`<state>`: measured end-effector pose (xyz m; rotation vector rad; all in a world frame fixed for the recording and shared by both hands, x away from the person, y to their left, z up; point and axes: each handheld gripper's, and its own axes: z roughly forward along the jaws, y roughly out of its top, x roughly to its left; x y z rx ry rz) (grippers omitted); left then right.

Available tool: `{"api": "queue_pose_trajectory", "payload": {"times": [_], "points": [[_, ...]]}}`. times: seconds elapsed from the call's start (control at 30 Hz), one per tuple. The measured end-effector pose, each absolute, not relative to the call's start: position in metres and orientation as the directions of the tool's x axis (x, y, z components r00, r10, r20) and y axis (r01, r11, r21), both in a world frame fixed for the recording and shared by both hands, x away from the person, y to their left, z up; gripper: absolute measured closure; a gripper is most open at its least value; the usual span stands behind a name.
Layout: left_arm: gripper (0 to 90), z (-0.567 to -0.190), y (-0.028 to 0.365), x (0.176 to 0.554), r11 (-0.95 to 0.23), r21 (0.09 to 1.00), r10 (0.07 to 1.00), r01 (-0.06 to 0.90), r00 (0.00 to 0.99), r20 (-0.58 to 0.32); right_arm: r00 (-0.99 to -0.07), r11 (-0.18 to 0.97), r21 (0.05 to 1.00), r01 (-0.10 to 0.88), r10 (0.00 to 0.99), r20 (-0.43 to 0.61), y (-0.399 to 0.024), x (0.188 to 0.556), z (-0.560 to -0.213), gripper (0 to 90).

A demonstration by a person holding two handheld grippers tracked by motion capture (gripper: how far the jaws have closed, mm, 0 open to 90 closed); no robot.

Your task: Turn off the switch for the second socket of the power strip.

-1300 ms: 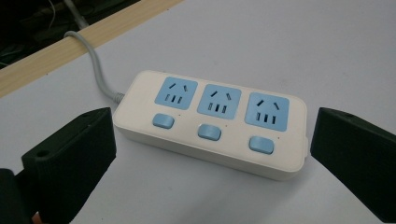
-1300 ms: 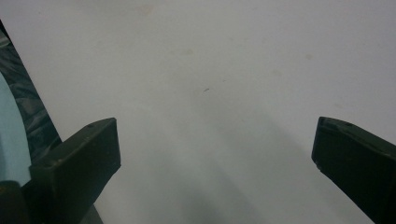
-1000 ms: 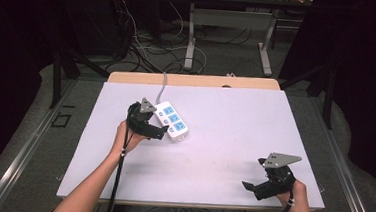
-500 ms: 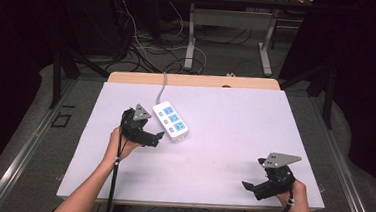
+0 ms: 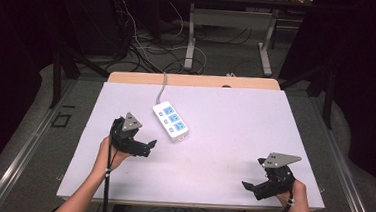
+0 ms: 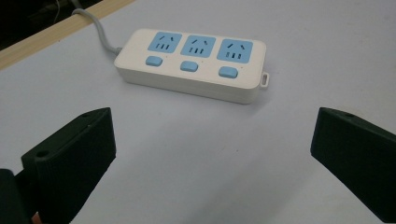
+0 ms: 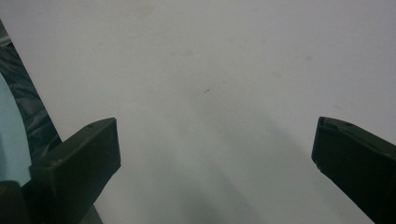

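Three blue sockets sit on the white power strip [image 6: 191, 63], just ahead of the left gripper [image 5: 145, 148], whose fingers are spread wide and empty. The right gripper [image 5: 250, 186] hangs over the bare worktop [image 5: 235, 124], fingers wide apart too

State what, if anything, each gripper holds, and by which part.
Nothing is held. The left gripper is open, short of the power strip; the right gripper is open above the bare table.
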<state>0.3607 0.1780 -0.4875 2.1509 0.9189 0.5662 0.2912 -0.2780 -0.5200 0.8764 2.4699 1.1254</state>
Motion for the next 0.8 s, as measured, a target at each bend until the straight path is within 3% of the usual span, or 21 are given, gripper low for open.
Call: {"api": "queue_pose_trajectory", "payload": {"times": [0.8], "points": [[0.1, -0.494, 0.199, 0.318, -0.455, 0.771, 0.768, 0.445, 0.635, 0.087, -0.774, 0.514, 0.751, 0.415, 0.634, -0.006, -0.278, 0.29, -0.519, 0.8]]}}
